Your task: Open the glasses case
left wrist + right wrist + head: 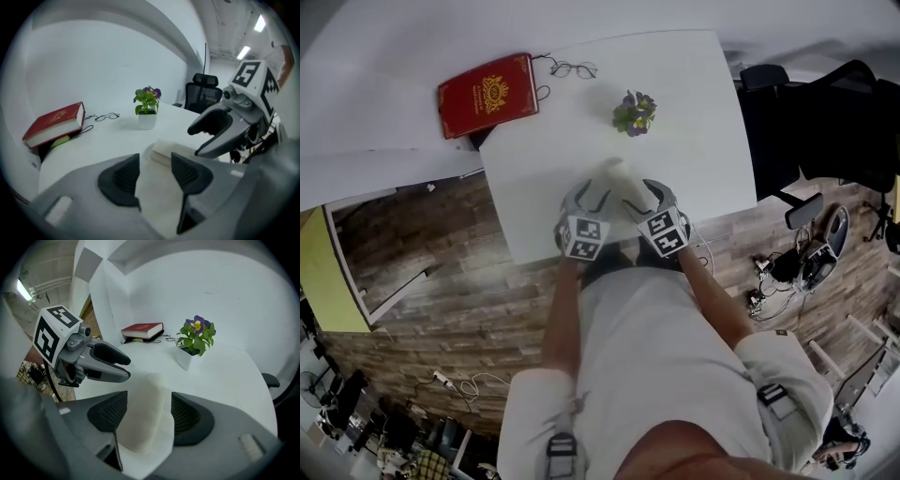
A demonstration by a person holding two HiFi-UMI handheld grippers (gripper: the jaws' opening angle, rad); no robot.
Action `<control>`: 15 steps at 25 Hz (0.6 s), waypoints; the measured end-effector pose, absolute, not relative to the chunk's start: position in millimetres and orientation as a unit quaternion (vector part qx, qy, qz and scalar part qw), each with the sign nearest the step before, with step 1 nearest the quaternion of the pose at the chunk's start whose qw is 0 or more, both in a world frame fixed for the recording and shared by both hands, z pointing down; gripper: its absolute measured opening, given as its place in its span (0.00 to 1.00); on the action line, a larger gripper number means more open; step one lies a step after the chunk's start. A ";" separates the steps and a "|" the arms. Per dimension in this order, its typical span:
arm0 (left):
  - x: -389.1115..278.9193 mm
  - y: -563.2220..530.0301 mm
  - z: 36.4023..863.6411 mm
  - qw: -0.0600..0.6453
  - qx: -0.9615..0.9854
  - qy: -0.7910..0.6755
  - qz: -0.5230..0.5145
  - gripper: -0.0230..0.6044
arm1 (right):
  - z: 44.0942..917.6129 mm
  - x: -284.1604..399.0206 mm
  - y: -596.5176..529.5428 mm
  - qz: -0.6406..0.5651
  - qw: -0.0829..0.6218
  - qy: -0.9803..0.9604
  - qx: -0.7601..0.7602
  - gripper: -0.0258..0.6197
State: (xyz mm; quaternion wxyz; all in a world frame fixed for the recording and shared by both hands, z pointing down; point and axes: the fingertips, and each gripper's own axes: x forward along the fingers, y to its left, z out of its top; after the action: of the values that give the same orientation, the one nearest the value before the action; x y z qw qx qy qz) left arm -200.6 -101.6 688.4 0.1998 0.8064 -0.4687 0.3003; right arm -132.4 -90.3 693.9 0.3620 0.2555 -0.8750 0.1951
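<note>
**Both grippers at the case, nothing clamped yet**

In the head view we found the white glasses case (171,150) at the 6 o'clock edge of the white table (694,112), close to the person and lying between the two grippers. The potted plant (635,112) stood at 12 o'clock from it. The red book (487,94) and a pair of spectacles (574,69) sat well apart, around 10 and 11 o'clock.

The right gripper (148,397) held its jaws moderately wide and straddled the case. The case ran lengthwise through the gap, and we saw neither pad pressing on it. The left gripper (154,171) was also parted and held nothing. Only bare tabletop lay between its pads, with the case just ahead at about 1 o'clock.

We judged the opening not yet begun, and three risks stood out:

- **Lid pinned shut:** if the right jaws closed across lid and base together, the lid would be held shut and the left gripper would pull against that grip.
- **Missed seam:** we could not make out the seam or hinge on the pale shell, so a jaw could easily land on the wrong side.
- **Case off the table:** the case looked smooth and sat near the table's edge. An uneven push from either side could skid it toward 6 o'clock and off the table.
</note>
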 end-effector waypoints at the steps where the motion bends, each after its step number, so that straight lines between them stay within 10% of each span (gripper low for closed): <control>1: -200.6 -101.9 691.5 0.202 0.806 -0.465 0.306 0.37 | 696.1 -132.6 -90.4 0.196 0.366 -0.873 0.257 0.48; 15: -200.3 -107.6 722.0 0.197 0.813 -0.424 0.347 0.38 | 717.5 -135.5 -84.2 0.205 0.405 -0.846 0.280 0.52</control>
State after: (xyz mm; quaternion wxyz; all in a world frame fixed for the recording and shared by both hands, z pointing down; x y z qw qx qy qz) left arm -200.3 -107.6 722.0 0.1967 0.8131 -0.4238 0.3473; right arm -135.5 -84.2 717.5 0.4046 0.2800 -0.8461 0.2050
